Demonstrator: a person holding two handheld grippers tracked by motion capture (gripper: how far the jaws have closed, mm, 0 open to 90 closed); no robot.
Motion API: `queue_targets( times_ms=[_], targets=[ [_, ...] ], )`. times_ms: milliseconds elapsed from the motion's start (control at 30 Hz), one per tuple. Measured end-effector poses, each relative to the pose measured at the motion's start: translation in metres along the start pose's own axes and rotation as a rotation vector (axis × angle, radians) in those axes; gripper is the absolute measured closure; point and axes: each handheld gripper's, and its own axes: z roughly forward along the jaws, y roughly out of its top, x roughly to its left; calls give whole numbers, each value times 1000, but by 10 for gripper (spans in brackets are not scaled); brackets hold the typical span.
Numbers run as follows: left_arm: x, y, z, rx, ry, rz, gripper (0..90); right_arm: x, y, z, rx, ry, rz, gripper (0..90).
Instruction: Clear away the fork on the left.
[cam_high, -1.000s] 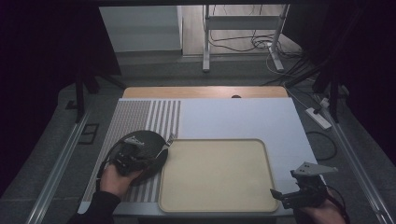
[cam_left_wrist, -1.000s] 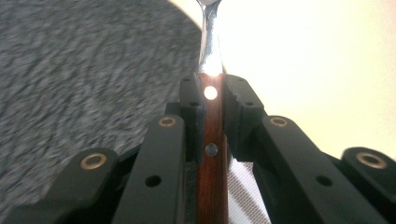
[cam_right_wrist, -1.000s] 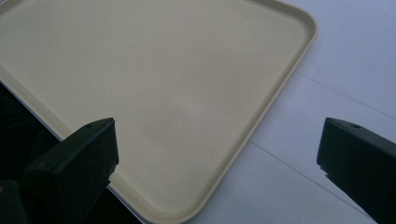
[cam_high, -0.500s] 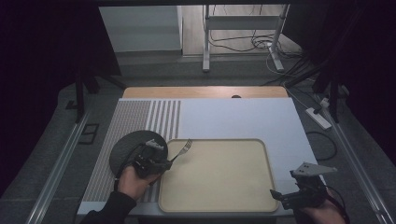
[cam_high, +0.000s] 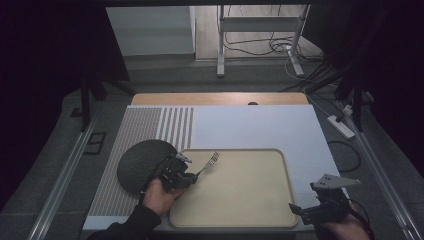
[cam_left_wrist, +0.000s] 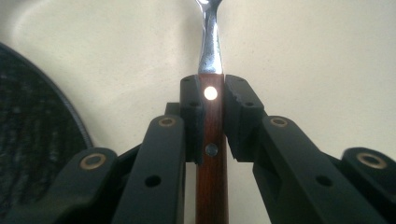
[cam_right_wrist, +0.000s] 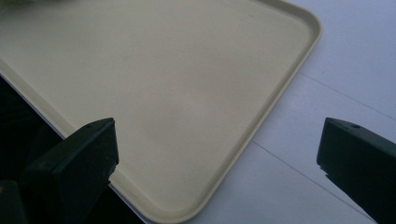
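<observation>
A fork (cam_high: 209, 162) with a reddish wooden handle (cam_left_wrist: 211, 154) and steel tines is clamped in my left gripper (cam_high: 189, 176), which is shut on the handle. It hovers over the left part of the beige tray (cam_high: 250, 200), tines pointing up and to the right. In the left gripper view the steel neck (cam_left_wrist: 209, 46) runs out of the top edge above the tray (cam_left_wrist: 299, 56). A round black plate (cam_high: 137, 162) lies just left of the tray, its rim (cam_left_wrist: 42, 116) beside my jaws. My right gripper (cam_high: 305, 212) stands open at the tray's near right corner (cam_right_wrist: 187, 205), holding nothing.
The tray rests on a white mat (cam_high: 260, 127) with a grey striped section (cam_high: 145, 130) at the left. A wooden table edge (cam_high: 220, 98) runs along the back. Cables and a stand (cam_high: 260, 45) lie on the floor beyond.
My left gripper carried the fork from above the black plate rightward, over the tray's left part. The right gripper has stayed in place.
</observation>
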Motion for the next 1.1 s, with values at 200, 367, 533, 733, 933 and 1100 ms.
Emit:
queue_targets(
  times_ms=[200,367,533,733,933,1100],
  targets=[
    [-6,-3,13,53,39,31,773,0,0,0,-2,3,-2,0],
    [-5,-3,12,51,14,36,735,0,0,0,-3,6,-7,0],
    [-10,6,2,-31,15,80,734,0,0,0,-1,6,-10,0],
    [-18,21,18,-3,-47,122,885,1,0,0,2,5,-12,0],
    [-16,27,36,20,-49,123,890,0,0,0,4,7,-13,0],
    [-5,27,33,16,-8,84,890,1,0,0,3,9,-16,0]
  ],
)
